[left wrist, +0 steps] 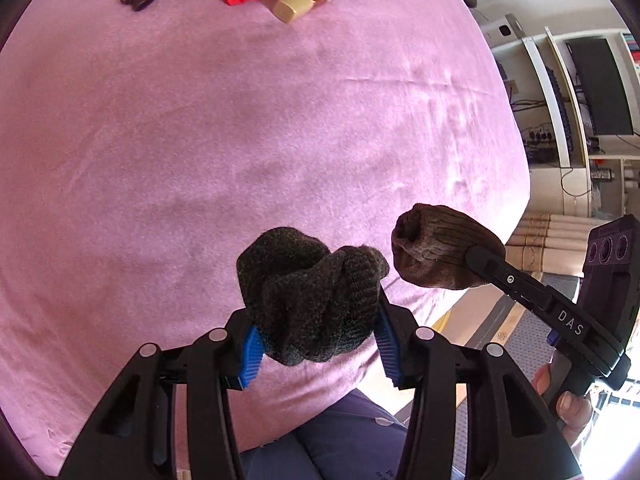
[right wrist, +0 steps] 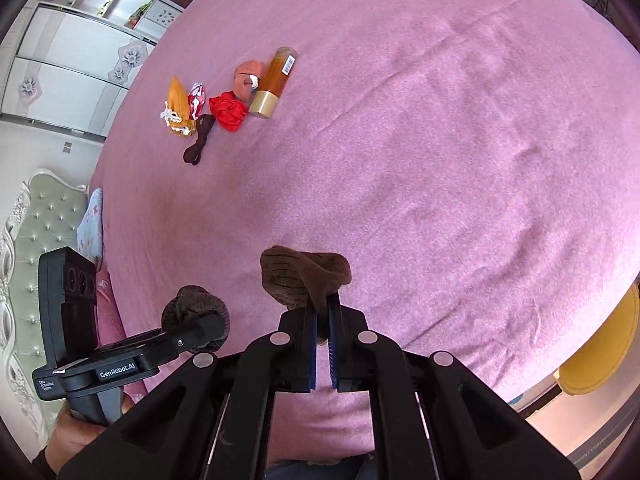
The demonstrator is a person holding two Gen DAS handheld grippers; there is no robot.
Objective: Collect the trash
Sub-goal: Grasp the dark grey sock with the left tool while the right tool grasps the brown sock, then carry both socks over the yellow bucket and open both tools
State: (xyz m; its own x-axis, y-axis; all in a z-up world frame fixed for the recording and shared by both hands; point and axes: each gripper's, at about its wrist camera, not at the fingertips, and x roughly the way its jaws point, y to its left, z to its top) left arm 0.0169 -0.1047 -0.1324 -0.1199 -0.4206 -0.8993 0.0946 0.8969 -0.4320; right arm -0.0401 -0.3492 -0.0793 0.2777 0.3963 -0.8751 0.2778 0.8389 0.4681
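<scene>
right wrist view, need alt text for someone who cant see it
The right tool pinches a brown sock above a pink bedspread. At lower left, the left tool grips a darker sock; far off lie a bottle and small bundled items.

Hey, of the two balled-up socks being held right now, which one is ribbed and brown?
The brown ribbed sock pinched in the right gripper. The sock in the left gripper is a fuzzier dark grey sock.
</scene>
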